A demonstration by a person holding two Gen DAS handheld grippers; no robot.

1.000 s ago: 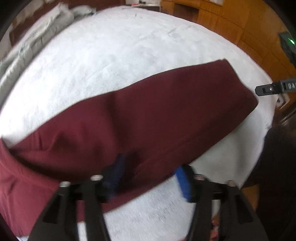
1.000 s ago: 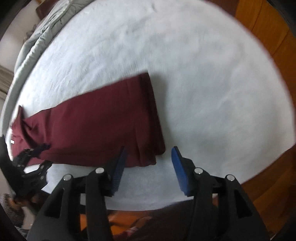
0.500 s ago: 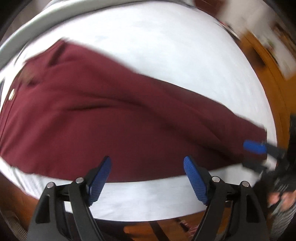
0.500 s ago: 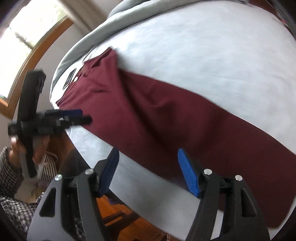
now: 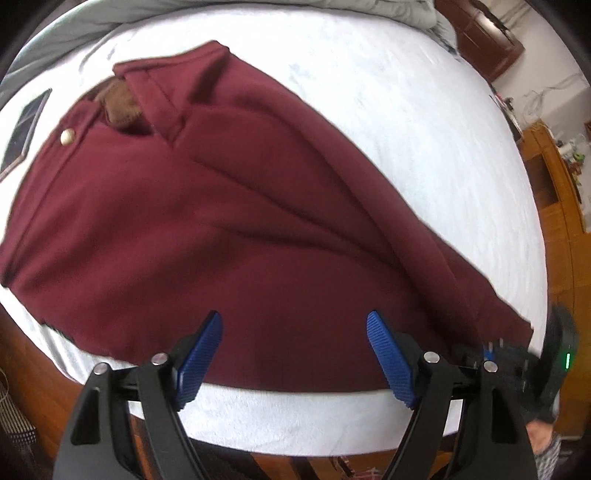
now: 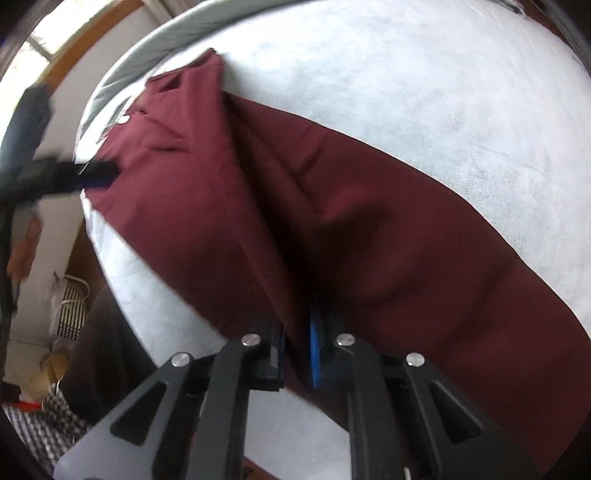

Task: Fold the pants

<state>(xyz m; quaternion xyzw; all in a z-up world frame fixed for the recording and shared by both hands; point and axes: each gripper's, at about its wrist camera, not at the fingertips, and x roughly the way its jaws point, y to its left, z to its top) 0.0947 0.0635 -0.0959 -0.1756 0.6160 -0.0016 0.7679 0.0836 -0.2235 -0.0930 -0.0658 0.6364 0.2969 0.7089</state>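
Dark red pants (image 5: 229, 229) lie folded lengthwise on a white bed cover (image 5: 424, 122), waistband and metal button (image 5: 67, 136) at the far left. My left gripper (image 5: 295, 354) is open and empty, just above the near edge of the pants near the hip. In the right wrist view the pants (image 6: 369, 229) run from the waistband at upper left to the legs at lower right. My right gripper (image 6: 297, 350) is shut on a raised ridge of the pants' near edge. The right gripper also shows at the right edge of the left wrist view (image 5: 491, 356).
A grey duvet (image 5: 110, 14) lies along the far edge of the bed. A dark phone or tablet (image 5: 24, 129) lies on the cover left of the waistband. Wooden furniture (image 5: 554, 192) stands to the right. The wooden floor (image 5: 33, 373) shows below the bed's near edge.
The right gripper has closed on the near edge of the pants and pulled up a ridge. The left gripper has moved closer to the waist end and stays open.
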